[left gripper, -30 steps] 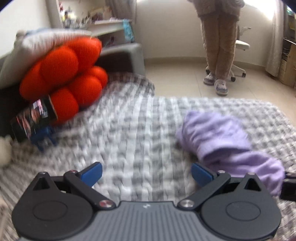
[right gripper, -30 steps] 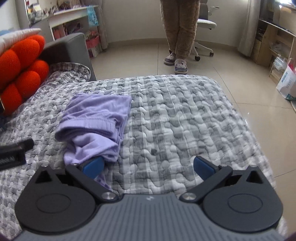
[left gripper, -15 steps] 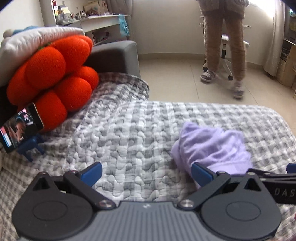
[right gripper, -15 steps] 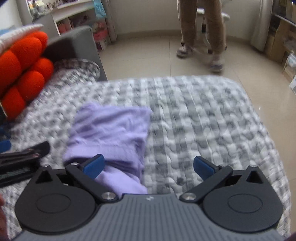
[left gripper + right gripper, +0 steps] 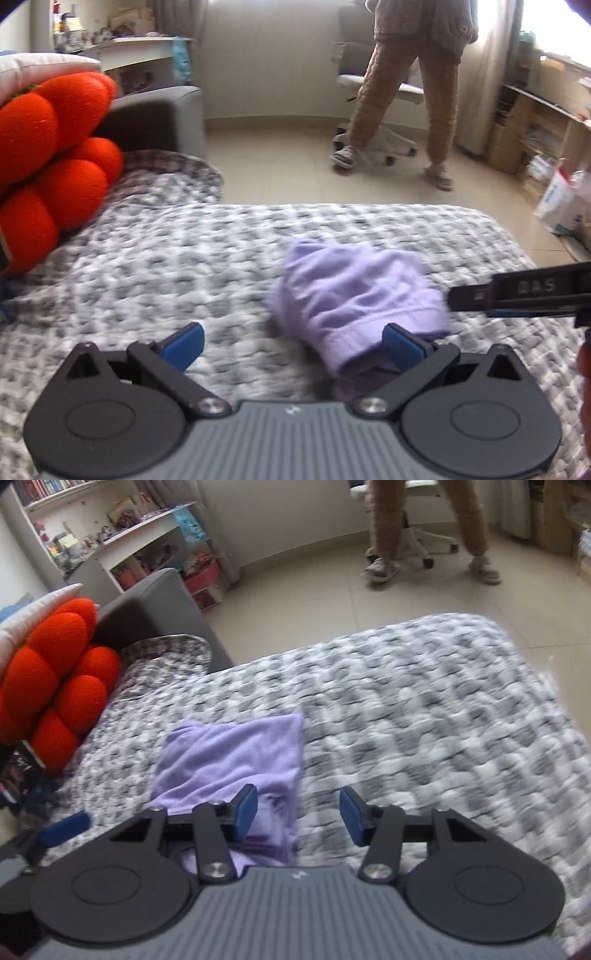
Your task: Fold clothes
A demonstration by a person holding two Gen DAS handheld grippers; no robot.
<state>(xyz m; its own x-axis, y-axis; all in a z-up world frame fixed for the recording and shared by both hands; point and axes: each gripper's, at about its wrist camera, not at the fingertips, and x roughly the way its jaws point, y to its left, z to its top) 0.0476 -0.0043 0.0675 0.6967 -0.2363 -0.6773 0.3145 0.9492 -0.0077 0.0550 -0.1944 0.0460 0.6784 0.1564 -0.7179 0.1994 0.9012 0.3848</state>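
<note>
crumpled lilac garment (image 5: pixel 236 753) on the grey quilted bed (image 5: pixel 424 709), left claw (image 5: pixel 291 341) spread wide, right claw (image 5: pixel 298 814) just been closing, half-narrowed, gripping nothing yet

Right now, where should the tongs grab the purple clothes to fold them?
Probably the thick banded hem nearest the cameras. The purple garment lies bunched on the grey quilt, and that hem rolls up off it. Come from the near side, low. The right tongs, whose jaws have just been closing, stand at its right edge; the left tongs are wide open.

Lilac garment (image 5: pixel 236 753), grey-white patterned quilt (image 5: pixel 406 709), seemingly plain orange-red cushion (image 5: pixel 48 147)
</note>
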